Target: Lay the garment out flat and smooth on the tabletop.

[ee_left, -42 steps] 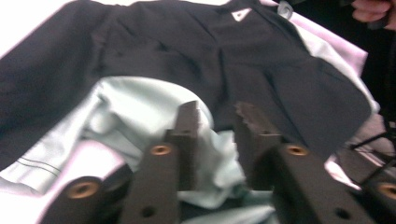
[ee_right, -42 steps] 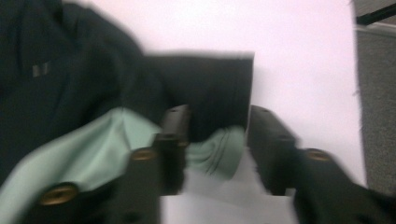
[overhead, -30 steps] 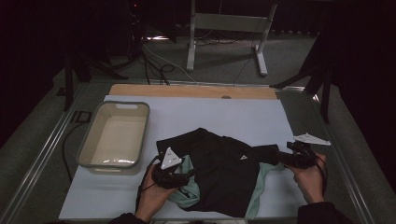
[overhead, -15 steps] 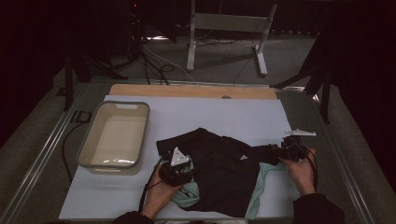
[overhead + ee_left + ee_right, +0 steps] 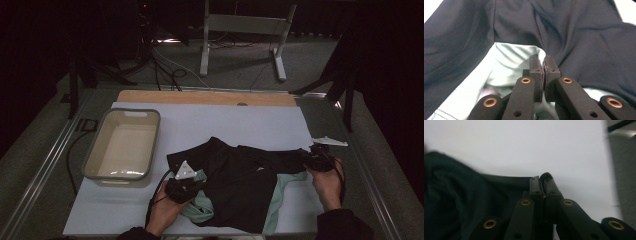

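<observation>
Pinching the black garment (image 5: 240,182), right tongs (image 5: 543,180) clamp its sleeve end; left tongs (image 5: 543,62) clamp fabric at its mint-green lining (image 5: 509,62).

I'm seeing a dark room, light falling mostly on the white-topped bench (image 5: 250,125). A grey metal frame stand (image 5: 240,30) is standing on the carpeted floor (image 5: 310,65) behind, cables (image 5: 170,70) trailing across it.
</observation>
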Motion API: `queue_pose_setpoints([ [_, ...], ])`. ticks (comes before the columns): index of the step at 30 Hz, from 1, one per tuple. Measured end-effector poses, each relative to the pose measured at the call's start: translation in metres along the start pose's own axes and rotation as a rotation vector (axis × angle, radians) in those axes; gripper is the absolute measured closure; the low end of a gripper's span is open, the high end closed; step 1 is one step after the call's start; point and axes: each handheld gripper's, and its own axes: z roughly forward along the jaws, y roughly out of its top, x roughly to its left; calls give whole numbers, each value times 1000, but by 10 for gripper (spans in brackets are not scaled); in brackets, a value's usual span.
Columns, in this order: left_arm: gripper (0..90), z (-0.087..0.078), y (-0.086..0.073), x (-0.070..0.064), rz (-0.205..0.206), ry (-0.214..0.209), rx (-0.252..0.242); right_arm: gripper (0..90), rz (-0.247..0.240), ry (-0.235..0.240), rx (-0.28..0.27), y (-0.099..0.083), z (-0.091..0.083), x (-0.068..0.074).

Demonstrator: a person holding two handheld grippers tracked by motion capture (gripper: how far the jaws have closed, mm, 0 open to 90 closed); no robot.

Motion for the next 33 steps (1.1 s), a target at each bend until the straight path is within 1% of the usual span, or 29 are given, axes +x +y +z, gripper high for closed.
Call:
queue_pose_setpoints([
  [2,884,-3,-2,-2,1,-2,0,875,-2,-15,-38,2,-13,-5],
  [3,884,-5,-3,-3,3,-3,0,875,-14,-41,-62,1,-23,-8],
  [6,884,-8,-5,-6,1,-7,-2,876,-15,-58,-77,-1,-31,-12],
  [7,884,-9,-6,-6,2,-7,-2,876,-13,-70,-85,-3,-36,-16],
  [10,884,-12,-8,-9,-3,-29,-4,877,13,-82,-92,-7,-41,-24],
  [11,884,-13,-8,-11,-4,-37,-4,877,13,-82,-92,-7,-41,-24],
  [14,885,-18,-11,-17,-16,-81,-3,877,30,-89,-85,-12,-43,-29],
  [17,884,-22,-12,-24,3,-105,4,877,27,-93,-75,-17,-43,-30],
  [18,868,-23,-12,-24,10,-102,-1,868,13,-83,-60,-19,-41,-29],
  [19,832,-25,-10,-22,6,-92,-31,843,2,-75,-51,-20,-39,-27],
  [20,769,-27,-9,-19,1,-86,-52,793,-8,-84,-51,-20,-39,-25],
  [21,719,-27,-9,-19,1,-86,-52,729,-11,-93,-55,-20,-38,-23],
  [22,719,-29,-7,-17,-3,-78,-72,729,-11,-93,-55,-20,-38,-23],
  [23,672,-32,-6,-14,-8,-61,-95,654,-5,-82,-56,-19,-38,-23],
  [24,627,-34,-4,-12,-8,-37,-112,607,5,-64,-59,-19,-38,-24],
  [25,588,-36,-2,-10,-9,-22,-125,576,12,-61,-64,-18,-39,-24],
  [26,532,-38,0,-8,-11,-3,-138,499,13,-48,-67,-18,-40,-23],
  [28,490,-40,2,-4,-18,27,-158,454,8,-37,-65,-19,-42,-22],
  [29,490,-40,3,-1,-23,42,-164,454,8,-37,-65,-19,-42,-22],
  [31,448,-41,4,3,-32,72,-177,419,-3,-27,-62,-21,-43,-20],
  [33,426,-40,5,8,-39,88,-180,401,-12,-18,-54,-24,-45,-18],
])
